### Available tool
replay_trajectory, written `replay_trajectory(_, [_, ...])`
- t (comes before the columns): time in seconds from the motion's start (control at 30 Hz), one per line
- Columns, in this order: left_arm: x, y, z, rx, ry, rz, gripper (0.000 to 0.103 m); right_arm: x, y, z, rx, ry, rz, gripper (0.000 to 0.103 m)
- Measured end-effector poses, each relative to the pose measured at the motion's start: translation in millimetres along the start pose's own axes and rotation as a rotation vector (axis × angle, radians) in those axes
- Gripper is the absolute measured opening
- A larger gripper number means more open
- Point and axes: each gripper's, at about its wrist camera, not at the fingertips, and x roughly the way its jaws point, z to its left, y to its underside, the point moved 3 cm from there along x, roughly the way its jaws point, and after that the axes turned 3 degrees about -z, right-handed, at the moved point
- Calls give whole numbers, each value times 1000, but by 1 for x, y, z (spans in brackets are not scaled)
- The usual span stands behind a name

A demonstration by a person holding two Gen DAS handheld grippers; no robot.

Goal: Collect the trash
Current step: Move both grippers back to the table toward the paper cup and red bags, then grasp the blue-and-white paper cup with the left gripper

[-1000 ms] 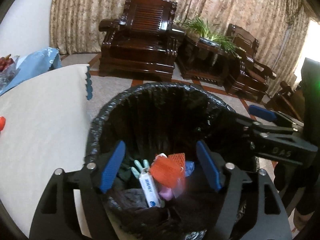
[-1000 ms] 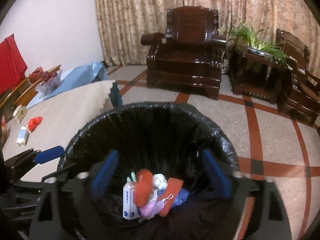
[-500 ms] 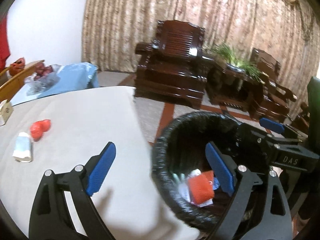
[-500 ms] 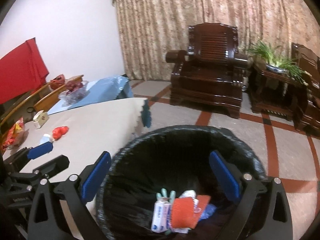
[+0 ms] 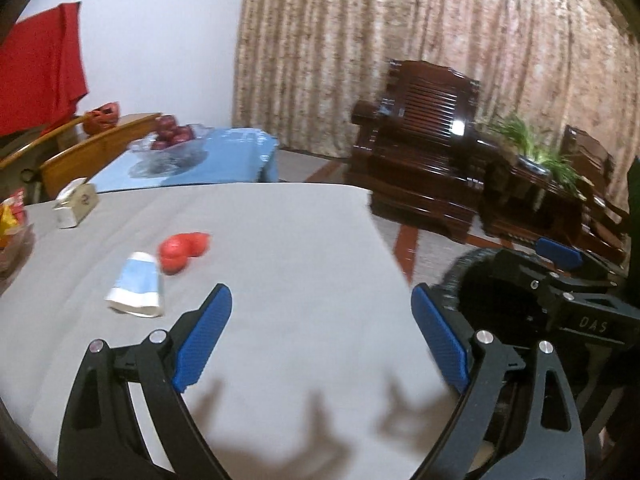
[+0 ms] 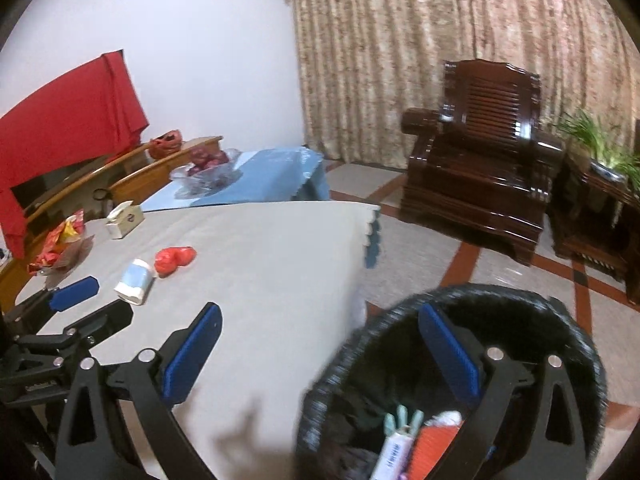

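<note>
My left tool (image 5: pixel 320 344) spread wide over the table (image 5: pixel 288 240), my right tool (image 6: pixel 320 360) spread too, red wrapper (image 5: pixel 183 249) and blue pack (image 5: pixel 137 290) at middle left, bin (image 6: pixel 452 304) lower right.

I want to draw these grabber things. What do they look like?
Each tool is a black frame with triangle-shaped cutouts and small silver bolts. The left tool and right tool both have two flat, bright blue pads with a bumpy texture. One side view shows pale letters, "DAS". No cables or sleeves show.
</note>
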Motion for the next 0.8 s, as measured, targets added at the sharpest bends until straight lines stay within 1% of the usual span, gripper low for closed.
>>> replay_trajectory(0.17, [9, -5, 47, -40, -86, -4, 89, 32, -7, 32, -31, -39, 9, 97])
replay_trajectory(0.47, [35, -4, 120, -96, -201, 11, 88, 84, -11, 76, -61, -85, 33, 97])
replay_trajectory(0.6, [52, -1, 146, -112, -227, 36, 88, 105, -11, 89, -70, -97, 51, 97])
replay_trajectory(0.8, [80, 6, 181, -135, -243, 79, 88, 134, -9, 104, -85, -109, 79, 97])
